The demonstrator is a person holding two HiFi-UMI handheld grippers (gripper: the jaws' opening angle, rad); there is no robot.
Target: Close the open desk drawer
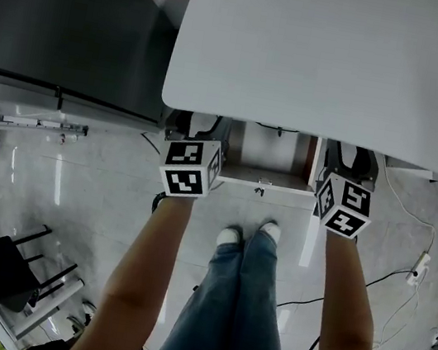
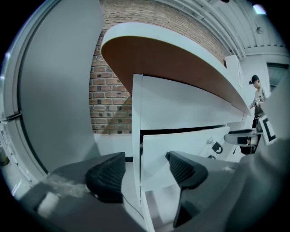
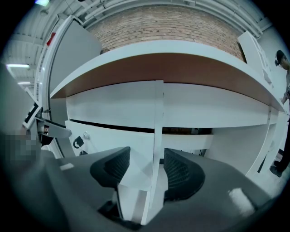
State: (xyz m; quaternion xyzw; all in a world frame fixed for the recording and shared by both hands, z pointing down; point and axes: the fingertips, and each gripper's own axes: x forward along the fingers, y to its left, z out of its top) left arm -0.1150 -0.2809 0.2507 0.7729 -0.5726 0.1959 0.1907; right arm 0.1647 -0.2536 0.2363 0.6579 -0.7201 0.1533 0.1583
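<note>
1. Drawer [image 1: 269, 179] is sitting under the near edge of the white desk top [image 1: 332, 56], centred and partly pulled out toward the person. A dark gap is showing above its front in both gripper views.
2. A small lock [image 1: 260, 183] is sitting mid-front on the drawer.
3. Left gripper [image 2: 145, 170] is straddling the drawer's left end and the desk's left upright [image 2: 137, 118]. Its pads [image 2: 106, 176] are standing wide apart and clamping nothing.
4. Right gripper [image 3: 146, 170] is straddling the drawer's right end and the right upright [image 3: 157, 118]. Its pads [image 3: 181, 174] are apart and close to the panel, but not gripping it.
5. In the head view, the two marker cubes [image 1: 190, 169] [image 1: 343, 206] are flanking the drawer front, left and right.
6. The person's legs [image 1: 232, 315] in jeans and white shoes [image 1: 231, 236] are standing just near of the drawer, between the arms.
7. Further out:
   - a glossy floor [image 1: 92, 181] is lying all around
   - a black chair [image 1: 5, 266] is standing near left
   - a grey cabinet [image 1: 64, 8] is standing far left
   - cables [image 1: 402, 278] are trailing on the right
   - a brick wall [image 2: 106, 99] is showing behind the desk
</note>
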